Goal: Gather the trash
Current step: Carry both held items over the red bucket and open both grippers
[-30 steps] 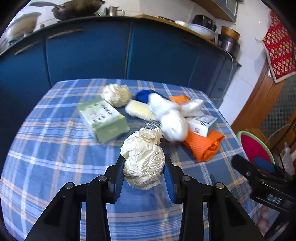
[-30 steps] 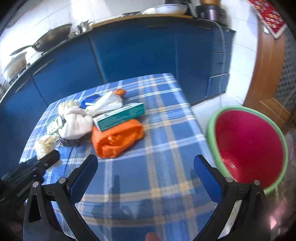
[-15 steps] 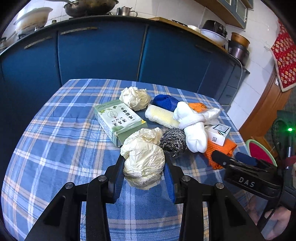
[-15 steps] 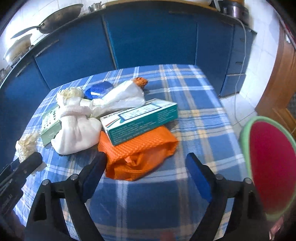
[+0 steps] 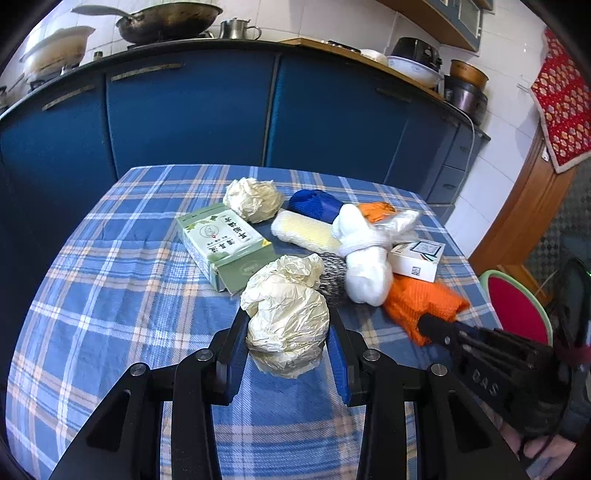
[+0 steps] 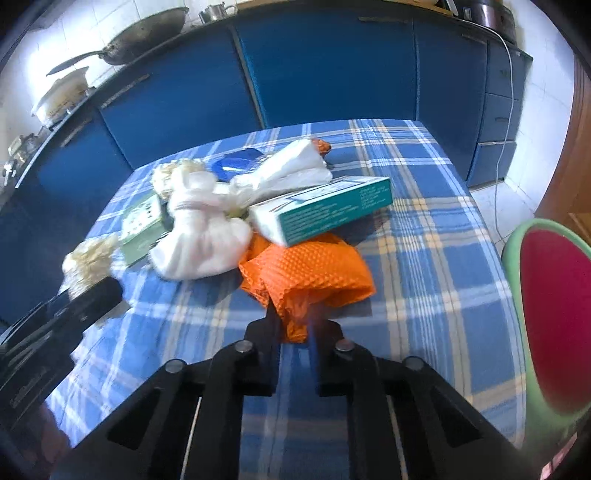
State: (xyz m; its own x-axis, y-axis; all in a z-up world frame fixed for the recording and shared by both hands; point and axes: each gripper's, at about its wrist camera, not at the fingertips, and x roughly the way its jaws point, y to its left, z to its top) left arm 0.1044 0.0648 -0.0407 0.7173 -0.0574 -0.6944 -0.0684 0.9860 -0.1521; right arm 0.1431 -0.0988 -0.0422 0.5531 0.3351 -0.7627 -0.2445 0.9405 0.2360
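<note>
My left gripper (image 5: 286,332) is shut on a crumpled cream paper ball (image 5: 286,314), held above the blue plaid table (image 5: 110,295). My right gripper (image 6: 293,321) is shut on the near edge of an orange mesh bag (image 6: 310,269) lying on the table (image 6: 424,240); it also shows in the left wrist view (image 5: 424,299). Behind it lies a pile: a white tied bag (image 6: 199,236), a teal box (image 6: 325,210), a green box (image 5: 221,243), a second paper ball (image 5: 253,199), a steel scourer (image 5: 332,277) and a blue item (image 5: 314,203).
A red bin with a green rim (image 6: 550,317) stands on the floor to the right of the table. Blue kitchen cabinets (image 5: 184,118) run behind the table, with a wok (image 5: 166,18) and pots on the counter. A wooden door (image 5: 524,206) is at the far right.
My right gripper moved forward to the orange mesh bag and shut on its near edge. My left gripper kept hold of the paper ball and turned slightly left.
</note>
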